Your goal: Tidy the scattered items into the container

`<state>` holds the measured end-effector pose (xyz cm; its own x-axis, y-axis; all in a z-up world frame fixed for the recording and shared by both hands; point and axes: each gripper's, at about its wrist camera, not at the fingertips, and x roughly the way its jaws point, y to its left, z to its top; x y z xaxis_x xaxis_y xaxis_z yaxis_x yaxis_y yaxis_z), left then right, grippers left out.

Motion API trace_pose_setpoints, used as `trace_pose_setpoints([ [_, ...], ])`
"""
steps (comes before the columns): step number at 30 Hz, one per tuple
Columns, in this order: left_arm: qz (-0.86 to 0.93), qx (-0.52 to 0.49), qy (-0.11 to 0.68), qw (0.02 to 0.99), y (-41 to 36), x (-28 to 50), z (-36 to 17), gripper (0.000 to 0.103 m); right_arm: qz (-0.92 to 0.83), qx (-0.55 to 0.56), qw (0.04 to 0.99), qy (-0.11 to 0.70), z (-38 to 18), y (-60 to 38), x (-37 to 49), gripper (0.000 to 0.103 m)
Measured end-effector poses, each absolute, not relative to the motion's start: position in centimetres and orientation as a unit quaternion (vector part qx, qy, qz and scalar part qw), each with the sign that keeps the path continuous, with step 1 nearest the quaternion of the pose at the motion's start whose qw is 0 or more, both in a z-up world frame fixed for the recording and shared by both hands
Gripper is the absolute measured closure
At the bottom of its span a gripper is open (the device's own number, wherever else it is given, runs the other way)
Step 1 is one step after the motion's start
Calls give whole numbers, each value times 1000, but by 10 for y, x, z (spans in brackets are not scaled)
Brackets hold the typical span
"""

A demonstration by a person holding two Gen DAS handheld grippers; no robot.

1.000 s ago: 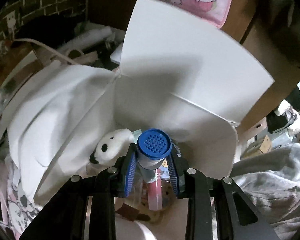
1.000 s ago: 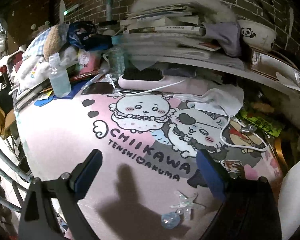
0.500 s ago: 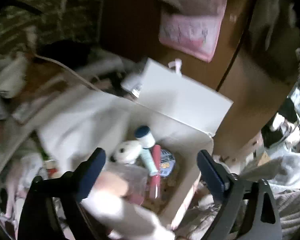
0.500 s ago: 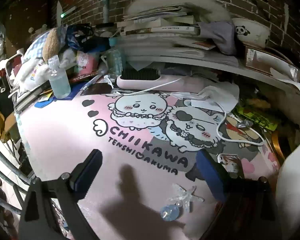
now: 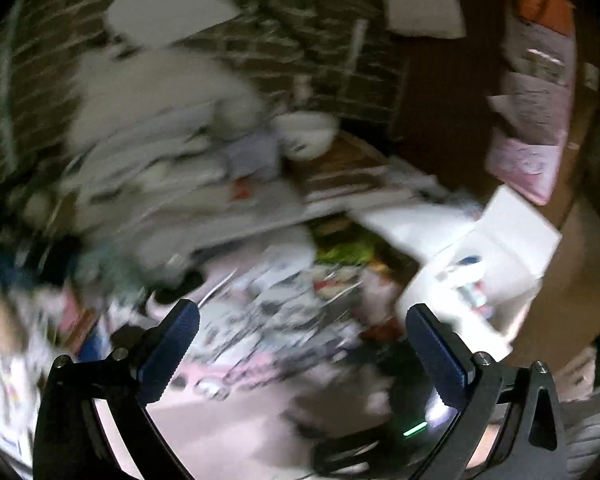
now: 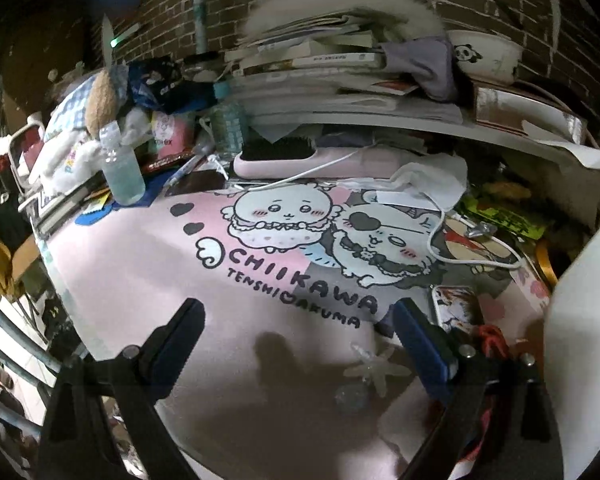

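Both hand-held grippers, left (image 5: 302,342) and right (image 6: 298,332), are spread and empty. The star clip (image 6: 374,368) lies on the desk (image 6: 148,276) just beside the right fingers; lower squarely, pinch its centre, then carry it to the white box (image 5: 500,256).

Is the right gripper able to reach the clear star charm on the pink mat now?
Probably yes: the right gripper is open, and the star charm lies uncovered just below its blue finger.
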<state>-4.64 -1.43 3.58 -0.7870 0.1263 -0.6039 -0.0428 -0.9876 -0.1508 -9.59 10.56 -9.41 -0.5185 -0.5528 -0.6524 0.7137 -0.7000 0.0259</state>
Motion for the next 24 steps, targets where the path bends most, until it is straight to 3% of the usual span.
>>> trace_pose_setpoints([
  [7, 933, -339, -122, -1, -54, -39, -32, 0, -885, 286, 351, 104, -94, 125, -74, 9],
  [13, 937, -322, -137, 10, -56, -42, -52, 0, -905, 259, 328, 79, -104, 146, -61, 11],
  [24, 933, -331, -141, 29, -53, -53, -68, 0, -903, 255, 330, 106, -113, 146, -62, 45],
])
